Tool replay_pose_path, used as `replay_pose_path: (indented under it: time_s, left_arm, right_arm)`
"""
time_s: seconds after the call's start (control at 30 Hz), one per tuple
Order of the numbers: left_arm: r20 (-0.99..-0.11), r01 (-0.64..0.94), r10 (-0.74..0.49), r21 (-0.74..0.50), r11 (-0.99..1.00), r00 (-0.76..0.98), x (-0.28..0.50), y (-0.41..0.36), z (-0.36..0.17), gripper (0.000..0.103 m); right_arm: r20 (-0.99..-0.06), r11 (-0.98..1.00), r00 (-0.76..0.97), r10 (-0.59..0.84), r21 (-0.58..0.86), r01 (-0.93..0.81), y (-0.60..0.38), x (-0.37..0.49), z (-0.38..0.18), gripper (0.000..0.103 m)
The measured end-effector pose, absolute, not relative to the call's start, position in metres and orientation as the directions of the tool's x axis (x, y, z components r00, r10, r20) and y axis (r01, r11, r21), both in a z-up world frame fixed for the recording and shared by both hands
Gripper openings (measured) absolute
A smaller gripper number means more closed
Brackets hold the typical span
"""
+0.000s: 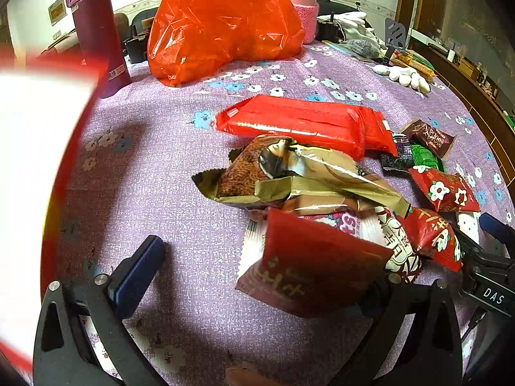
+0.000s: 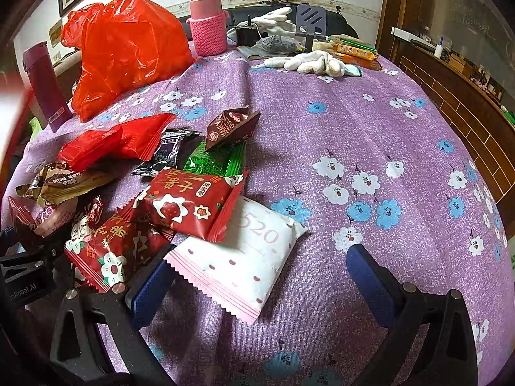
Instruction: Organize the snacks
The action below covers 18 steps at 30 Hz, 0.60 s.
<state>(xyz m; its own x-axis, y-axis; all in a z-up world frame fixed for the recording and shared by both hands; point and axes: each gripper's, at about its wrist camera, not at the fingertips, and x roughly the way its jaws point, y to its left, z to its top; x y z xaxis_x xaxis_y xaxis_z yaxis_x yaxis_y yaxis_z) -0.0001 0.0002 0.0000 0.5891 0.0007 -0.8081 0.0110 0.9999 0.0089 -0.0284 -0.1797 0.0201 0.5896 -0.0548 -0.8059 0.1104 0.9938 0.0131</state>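
On the flowered tablecloth, the left gripper has its jaws spread wide, a dark red packet leaning against its right finger, at the near edge of the snack pile. The right gripper is likewise released, straddling a white-and-pink pouch. Both wrappers look light, crinkly and slippery, so pinching a flat sealed edge seems safest.

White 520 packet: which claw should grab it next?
Right. The white 520 packet lies partly between the fingers of the open right claw. The left claw sits across the pile, behind a dark red packet.
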Motion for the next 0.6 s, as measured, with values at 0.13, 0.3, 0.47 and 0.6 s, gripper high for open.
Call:
replay_pose_path:
  time_s: [0.13,0.3,0.47,0.6]
  left_arm:
    - [-0.808,0.036,-0.017,0.005,0.999,0.588,-0.0002,-0.0029,-0.0001,0.103]
    - [-0.809,0.044,-0.019,0.008,0.999,0.587,0.0004,-0.002,-0.0006,0.103]
    - [-0.809,0.044,-0.017,0.011,0.999,0.587,-0.0009,-0.0047,-0.0002,0.103]
    - [-0.809,0.044,-0.018,0.01,0.999,0.587,-0.001,-0.0046,-0.0002,0.103]
  right_arm:
    - [-0.806,0.994,0.59,-0.055,0.013,0.11,-0.1796,-0.0286,0.0206,0.103]
    - [-0.807,0.994,0.589,-0.055,0.012,0.11,-0.178,-0.0283,0.0217,0.103]
    - [-0.806,0.994,0.589,-0.055,0.012,0.109,-0.1791,-0.0284,0.021,0.103]
    - [-0.806,0.994,0.589,-0.055,0.012,0.109,-0.1795,-0.0283,0.0206,0.103]
